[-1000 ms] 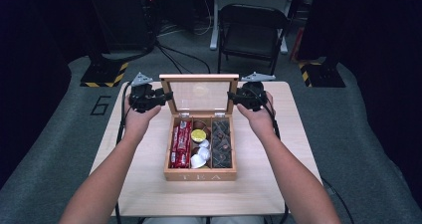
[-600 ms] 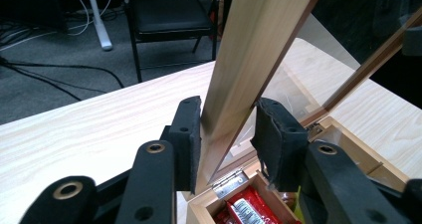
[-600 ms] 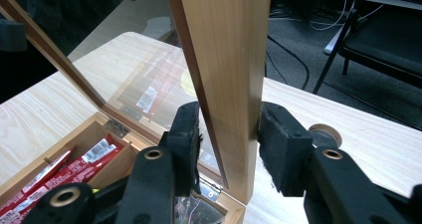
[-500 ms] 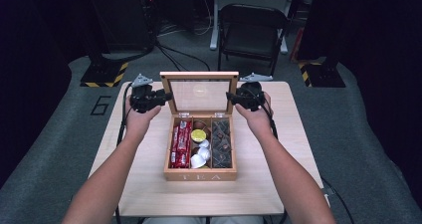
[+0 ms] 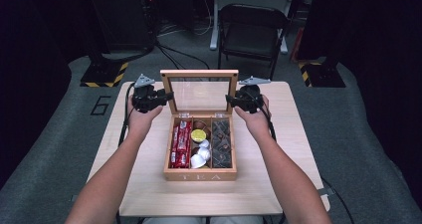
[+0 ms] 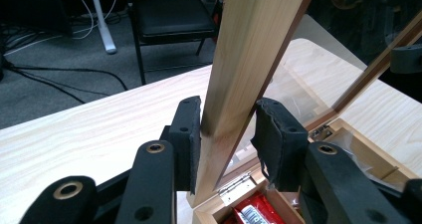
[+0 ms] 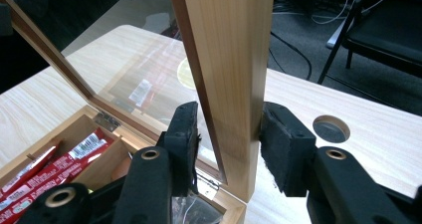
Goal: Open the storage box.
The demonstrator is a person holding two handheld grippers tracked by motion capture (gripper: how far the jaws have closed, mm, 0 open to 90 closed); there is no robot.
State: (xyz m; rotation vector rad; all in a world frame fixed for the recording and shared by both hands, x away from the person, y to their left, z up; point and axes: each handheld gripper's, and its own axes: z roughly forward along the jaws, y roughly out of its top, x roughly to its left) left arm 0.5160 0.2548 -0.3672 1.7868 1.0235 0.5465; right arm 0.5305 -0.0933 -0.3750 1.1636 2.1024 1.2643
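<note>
Lid (image 5: 200,92) of the tea box (image 5: 200,174) clamped upright between left hand-held gripper (image 6: 226,134) and right hand-held gripper (image 7: 229,134); uneven pull could twist the hinges (image 6: 234,188).

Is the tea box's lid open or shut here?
Open: the lid stands upright behind the tea box, compartments exposed, each gripper clamped on a side rail.
</note>
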